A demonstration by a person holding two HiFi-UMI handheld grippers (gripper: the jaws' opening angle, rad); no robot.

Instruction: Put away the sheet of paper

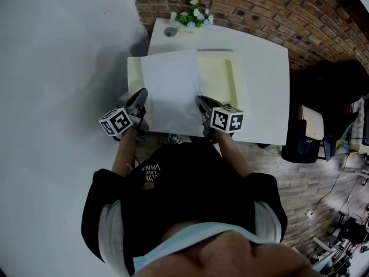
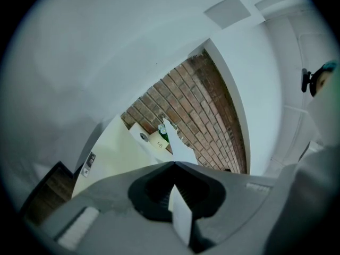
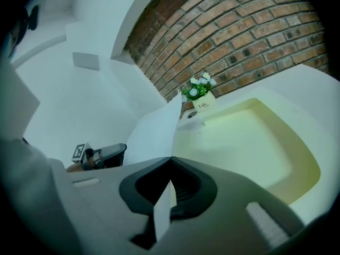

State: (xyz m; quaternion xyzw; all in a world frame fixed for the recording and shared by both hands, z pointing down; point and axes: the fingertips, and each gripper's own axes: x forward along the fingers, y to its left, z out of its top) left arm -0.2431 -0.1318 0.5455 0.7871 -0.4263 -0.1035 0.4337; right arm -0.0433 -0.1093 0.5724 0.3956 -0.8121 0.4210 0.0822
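Note:
A white sheet of paper [image 1: 171, 88] hangs flat over the near half of a pale yellow open tray [image 1: 223, 77] on the white table [image 1: 262, 79]. My left gripper [image 1: 142, 96] is shut on the sheet's near left edge, and my right gripper [image 1: 200, 101] is shut on its near right edge. In the left gripper view the jaws [image 2: 174, 163] meet on the paper [image 2: 182, 149], which runs on towards the brick wall. In the right gripper view the jaws [image 3: 171, 158] pinch the paper [image 3: 155, 132], with the yellow tray [image 3: 244, 142] to its right and the left gripper [image 3: 104, 154] beyond.
A small pot of white flowers [image 1: 193, 17] and a round grey object [image 1: 169, 32] stand at the table's far edge against the brick wall [image 1: 259, 4]. A dark chair with bags [image 1: 311, 134] stands to the right of the table. A white wall [image 1: 57, 68] is on the left.

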